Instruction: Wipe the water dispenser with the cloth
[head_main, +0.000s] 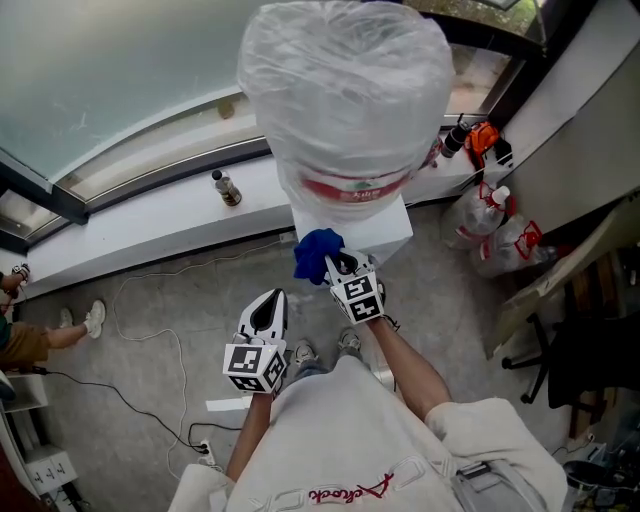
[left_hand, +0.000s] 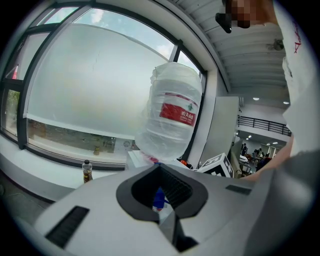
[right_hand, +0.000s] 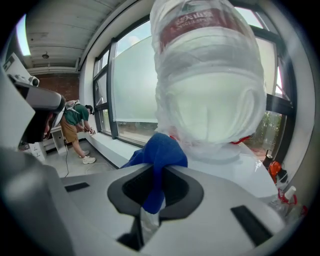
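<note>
Right claw (head_main: 345, 266) is clamped on the blue cloth (head_main: 317, 252) at the water dispenser's (head_main: 388, 228) near corner, 12 o'clock from the person. Best to press the bunch flat and sweep toward 3 o'clock, clear of the bottle (head_main: 345, 90); left claw (head_main: 270, 298), closed and empty, hangs at 7 o'clock

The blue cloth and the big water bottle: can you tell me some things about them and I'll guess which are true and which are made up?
1. The right gripper is shut on the blue cloth. True.
2. The left gripper holds a cloth too. False: its jaws are together with nothing between them.
3. The big water bottle is wrapped in clear plastic. True.
4. The small brown bottle stands on top of the water dispenser. False: it stands on the white window ledge, off to the left.
5. The cloth is lying on the floor. False: it is held up at the dispenser's front edge.
</note>
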